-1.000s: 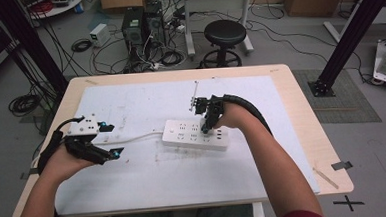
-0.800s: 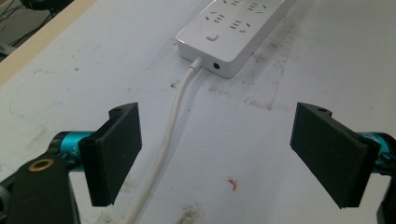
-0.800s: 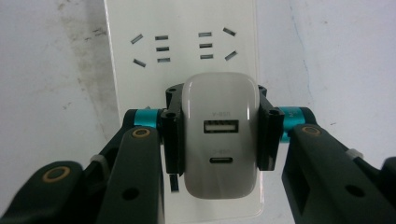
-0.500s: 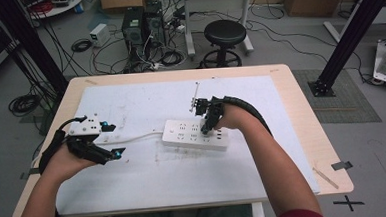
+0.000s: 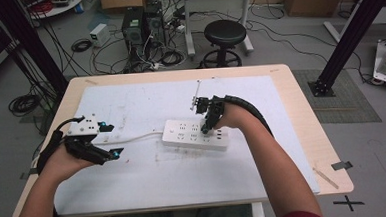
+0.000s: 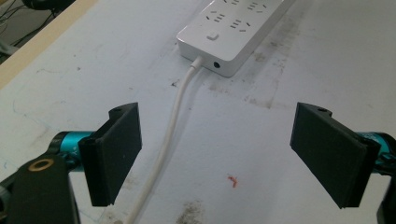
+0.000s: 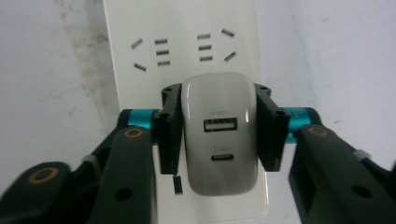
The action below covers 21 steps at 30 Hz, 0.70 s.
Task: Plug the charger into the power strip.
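Charger [image 7: 219, 135]: clenched in the right claw [image 5: 206, 125], over the strip's right half, seemingly seated or nearly so.
Strip [image 5: 195, 135]: mid-table [image 5: 303, 148], long axis 9 to 3 o'clock; cord [image 5: 132, 138] runs out toward 9.
Left claw [image 5: 110, 140]: released, at the strip's 9 o'clock, astride the cord.
Nearer hand: right.
Count: one charger, one strip, two claws.

A black round stool [image 5: 225, 34] stands beyond the table [image 5: 301, 113], beside computer towers [image 5: 141, 23] and tangled floor cables [image 5: 23, 103].
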{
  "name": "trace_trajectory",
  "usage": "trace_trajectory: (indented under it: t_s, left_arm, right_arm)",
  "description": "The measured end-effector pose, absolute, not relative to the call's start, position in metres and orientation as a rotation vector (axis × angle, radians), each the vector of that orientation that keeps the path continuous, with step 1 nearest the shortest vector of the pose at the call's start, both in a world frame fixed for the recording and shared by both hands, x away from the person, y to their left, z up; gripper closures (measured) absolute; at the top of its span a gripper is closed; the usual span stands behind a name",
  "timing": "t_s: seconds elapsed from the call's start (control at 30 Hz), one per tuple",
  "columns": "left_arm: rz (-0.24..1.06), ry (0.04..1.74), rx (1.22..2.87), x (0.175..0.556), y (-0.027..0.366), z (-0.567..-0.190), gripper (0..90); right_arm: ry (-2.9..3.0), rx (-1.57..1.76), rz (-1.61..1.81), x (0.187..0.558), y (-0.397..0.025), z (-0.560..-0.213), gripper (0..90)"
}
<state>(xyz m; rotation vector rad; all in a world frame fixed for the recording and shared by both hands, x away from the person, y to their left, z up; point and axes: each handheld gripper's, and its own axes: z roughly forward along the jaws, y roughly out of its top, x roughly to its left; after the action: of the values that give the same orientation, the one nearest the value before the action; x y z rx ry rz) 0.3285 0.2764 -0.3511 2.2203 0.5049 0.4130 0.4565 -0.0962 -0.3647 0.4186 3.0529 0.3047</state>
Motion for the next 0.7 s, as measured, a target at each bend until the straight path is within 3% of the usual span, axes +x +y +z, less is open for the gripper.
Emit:
trace_trajectory:
  t_s: [0.03,0.07,0.27,0.57,0.6,0.7]
  left_arm:
    - [0.413,0.505,2.220,0.329,0.276,-0.351,16.6]
    - [0.414,0.502,2.222,0.329,0.276,-0.351,16.7]
    - [0.426,0.489,2.222,0.329,0.275,-0.346,16.7]
    - [0.445,0.460,2.211,0.330,0.269,-0.339,16.6]
    - [0.443,0.458,2.204,0.330,0.269,-0.339,16.7]
    - [0.445,0.448,2.197,0.330,0.268,-0.337,16.6]
  right_arm:
    - [3.053,0.419,0.305,0.457,-0.096,-0.365,58.4]
    - [3.045,0.437,0.378,0.456,-0.100,-0.358,50.7]
    - [3.026,0.490,0.455,0.453,-0.111,-0.347,44.1]
    - [2.929,0.572,0.741,0.435,-0.143,-0.337,38.8]
    - [2.877,0.610,0.908,0.423,-0.159,-0.336,33.9]
    - [2.849,0.621,0.973,0.418,-0.165,-0.333,32.5]
